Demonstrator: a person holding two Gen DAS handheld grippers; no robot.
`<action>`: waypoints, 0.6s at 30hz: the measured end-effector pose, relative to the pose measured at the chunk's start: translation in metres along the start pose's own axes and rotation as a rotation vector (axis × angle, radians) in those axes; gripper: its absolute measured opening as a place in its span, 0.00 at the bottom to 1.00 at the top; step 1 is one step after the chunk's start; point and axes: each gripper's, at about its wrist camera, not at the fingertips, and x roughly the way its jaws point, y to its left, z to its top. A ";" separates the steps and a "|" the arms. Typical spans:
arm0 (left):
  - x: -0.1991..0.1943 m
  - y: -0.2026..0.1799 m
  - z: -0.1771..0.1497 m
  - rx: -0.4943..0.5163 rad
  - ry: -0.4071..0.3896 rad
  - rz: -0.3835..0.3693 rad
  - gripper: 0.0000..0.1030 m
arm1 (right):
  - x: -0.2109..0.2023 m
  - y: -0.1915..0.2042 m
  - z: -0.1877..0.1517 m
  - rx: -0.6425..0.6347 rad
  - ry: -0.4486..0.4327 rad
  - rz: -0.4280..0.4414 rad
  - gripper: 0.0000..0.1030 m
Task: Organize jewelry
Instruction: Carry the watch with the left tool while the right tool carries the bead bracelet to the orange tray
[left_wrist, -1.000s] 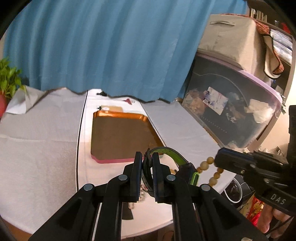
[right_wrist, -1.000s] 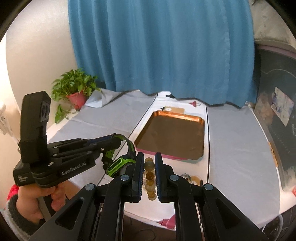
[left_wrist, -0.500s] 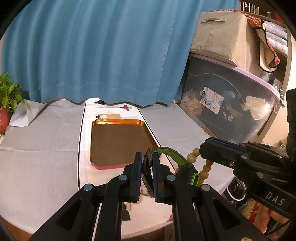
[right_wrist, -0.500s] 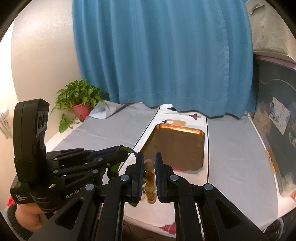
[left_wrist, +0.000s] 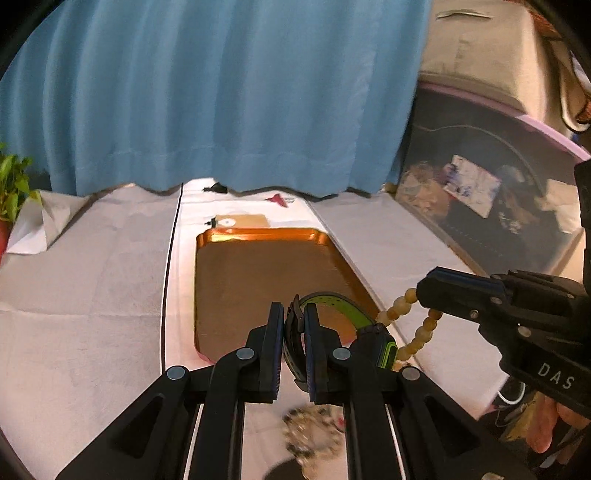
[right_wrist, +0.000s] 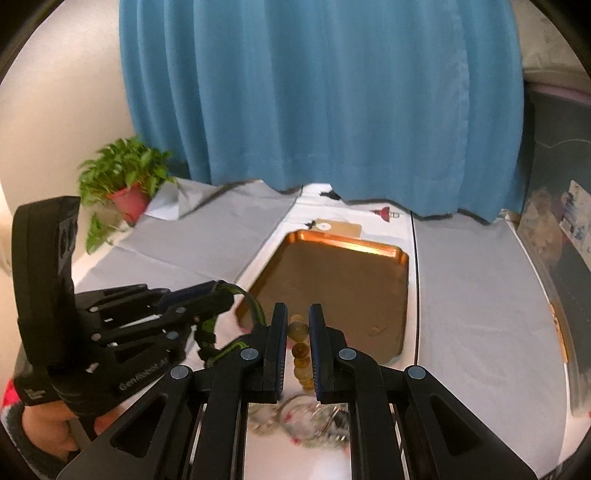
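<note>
Both grippers loaded, hovering at near end of copper tray (left_wrist: 258, 266).
Left gripper (left_wrist: 294, 325) clamped on black-green watch (left_wrist: 354, 317) strap, over tray's near edge. Right gripper (right_wrist: 297, 328) pinching amber bead bracelet (right_wrist: 300, 350), beads dangling by tray's near right corner. Blurred jewelry pile (right_wrist: 306, 417) on cloth below.

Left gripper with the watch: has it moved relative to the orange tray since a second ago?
Yes. The left gripper, shut on the watch, has advanced toward the orange tray; its tips now overlap the tray's near end instead of stopping short.
</note>
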 end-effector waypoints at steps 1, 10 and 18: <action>0.008 0.005 -0.001 -0.004 -0.002 0.007 0.08 | 0.009 -0.002 0.000 -0.004 0.004 0.000 0.12; 0.062 0.043 -0.007 -0.065 0.034 -0.020 0.08 | 0.074 -0.026 -0.024 -0.007 -0.019 -0.026 0.12; 0.096 0.068 -0.019 -0.127 0.095 0.022 0.08 | 0.115 -0.072 -0.040 0.071 0.005 0.001 0.12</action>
